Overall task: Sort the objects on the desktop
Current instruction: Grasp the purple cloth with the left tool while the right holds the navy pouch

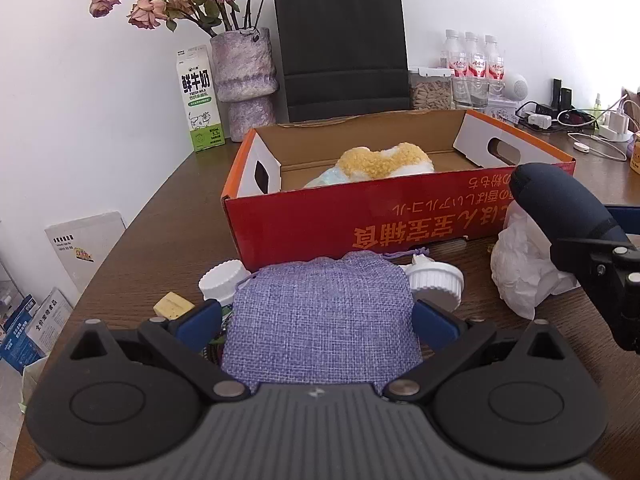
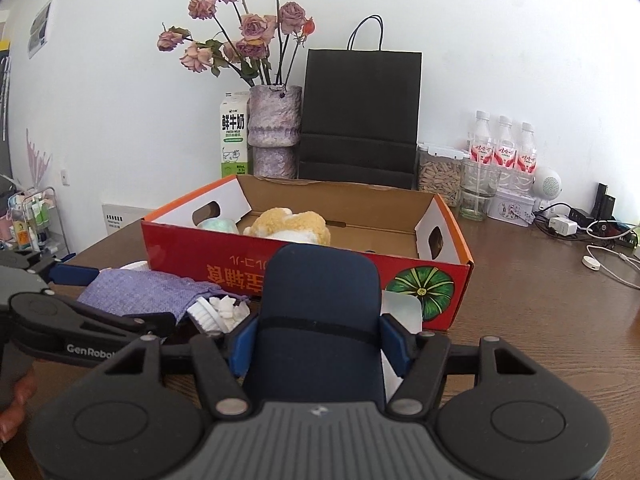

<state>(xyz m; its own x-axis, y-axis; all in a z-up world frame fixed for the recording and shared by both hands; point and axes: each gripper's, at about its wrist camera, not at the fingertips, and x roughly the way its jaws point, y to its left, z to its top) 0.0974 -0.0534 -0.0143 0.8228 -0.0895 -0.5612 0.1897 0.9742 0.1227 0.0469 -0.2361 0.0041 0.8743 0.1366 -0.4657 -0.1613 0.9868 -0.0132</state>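
Note:
My left gripper [image 1: 318, 326] is shut on a purple woven drawstring pouch [image 1: 320, 316], held just in front of the red cardboard box [image 1: 360, 220]. My right gripper [image 2: 318, 346] is shut on a dark navy case [image 2: 320, 320] near the box's front wall [image 2: 224, 254]. The box holds a yellow-and-white plush toy [image 1: 384, 162] and a pale green item [image 2: 218, 225]. White bottle caps [image 1: 436, 282] and crumpled white tissue [image 1: 524, 268] lie on the table by the box. The navy case also shows in the left wrist view [image 1: 560, 204].
Along the back wall stand a milk carton [image 1: 200, 100], a vase of dried roses [image 1: 244, 80], a black paper bag [image 1: 344, 52], a jar of seeds [image 2: 438, 178], water bottles [image 2: 504, 148] and chargers with cables [image 2: 592, 232]. A small yellow block [image 1: 172, 305] lies at front left.

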